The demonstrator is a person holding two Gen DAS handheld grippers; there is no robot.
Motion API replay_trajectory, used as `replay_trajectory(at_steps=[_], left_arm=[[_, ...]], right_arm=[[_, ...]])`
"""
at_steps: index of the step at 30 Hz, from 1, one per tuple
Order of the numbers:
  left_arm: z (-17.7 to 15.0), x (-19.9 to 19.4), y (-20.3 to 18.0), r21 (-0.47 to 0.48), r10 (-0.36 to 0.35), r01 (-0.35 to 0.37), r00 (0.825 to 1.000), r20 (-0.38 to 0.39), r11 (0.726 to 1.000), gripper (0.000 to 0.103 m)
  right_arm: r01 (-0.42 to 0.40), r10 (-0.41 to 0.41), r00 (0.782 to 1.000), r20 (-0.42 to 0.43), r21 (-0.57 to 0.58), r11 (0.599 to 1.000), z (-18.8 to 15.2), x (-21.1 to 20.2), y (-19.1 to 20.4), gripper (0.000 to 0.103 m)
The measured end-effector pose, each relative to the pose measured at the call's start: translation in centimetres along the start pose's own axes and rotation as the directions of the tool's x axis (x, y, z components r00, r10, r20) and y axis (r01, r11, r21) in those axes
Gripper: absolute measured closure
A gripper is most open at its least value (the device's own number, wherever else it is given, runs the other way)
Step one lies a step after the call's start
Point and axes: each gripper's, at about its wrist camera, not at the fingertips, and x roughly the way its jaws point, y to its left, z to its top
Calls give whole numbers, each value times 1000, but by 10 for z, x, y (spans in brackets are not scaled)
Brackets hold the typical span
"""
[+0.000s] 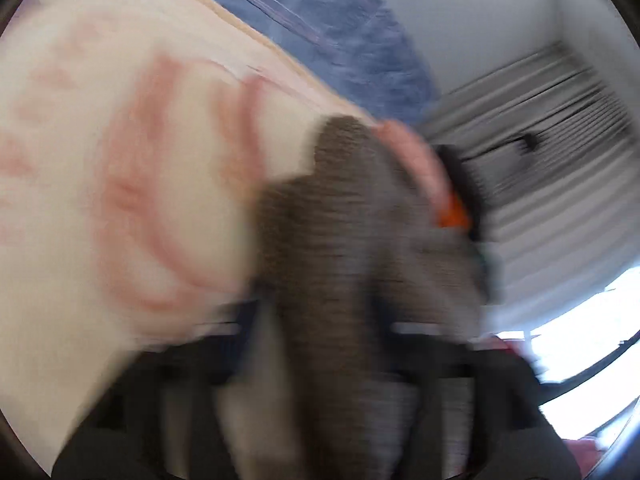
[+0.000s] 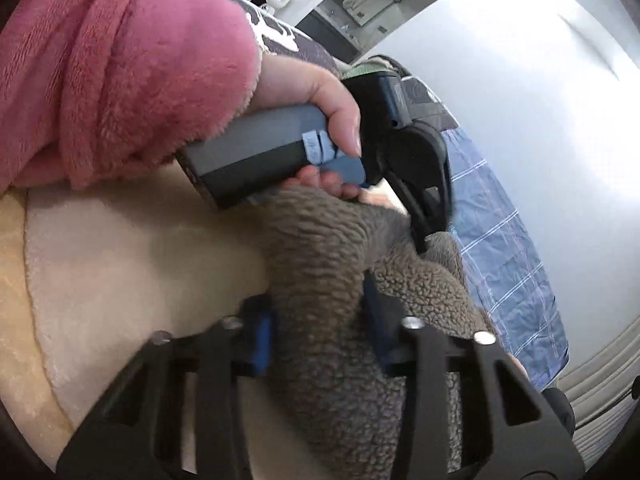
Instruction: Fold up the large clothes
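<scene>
Right wrist view shows the right gripper point(image 2: 320, 336) with its blue-padded fingers point(image 2: 262, 332) pinched on a thick fold of the brown fleece garment point(image 2: 340, 272), which bulges up between them and runs on toward the far side. Beyond it, a hand point(image 2: 316, 92) in a pink fuzzy sleeve point(image 2: 120, 64) holds the left gripper point(image 2: 420, 240), whose dark fingers come down onto the same garment a little farther along; it seems to have the fabric pinched too, so both tongs are clamped on one edge (likely so the cloth can be lifted as a straight line, not a bunch). Left wrist view is heavily blurred, yet the brown fleece garment point(image 1: 344, 240) fills the gap in the left gripper point(image 1: 320, 344), which fits a grip there. The garment lies on a cream blanket point(image 2: 120, 280) with a pink pattern point(image 1: 160, 160), and a blue checked sheet point(image 2: 504, 248) lies just beside it at the far edge. Holding two points apart on one hem suggests the fold is only beginning: the next move probably calls for carrying that edge across evenly, and thick fleece may slip or sag between the grips.
</scene>
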Motion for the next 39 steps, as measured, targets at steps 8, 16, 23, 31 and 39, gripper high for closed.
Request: replay_trajectory(at_steps=[8,16,23,31,39], left_arm=[[2,-14,-69,110,19,-29,996,86,994,77],[20,1,-186,298,39,-75,992,124,952,78],[23,34,-279,407,63,-109,990,126,907,78],[9,147,-374,553,167,-163,985,44,817,77],[-46,289,-416,712,322,-147,940,-116,687,76]], right_arm=[[-122,81,989,125,374,919,-6,-47,-94,76],[-148,11,974,224,605,782,-29,-97,-174,77],[-207,-72,950,303,788,580,-99,-151,-256,78],[-254,-135,940,314,906,339,-217,-191,-321,78],[-259,-123,957,264,964,60,-363,-211,-326,78]])
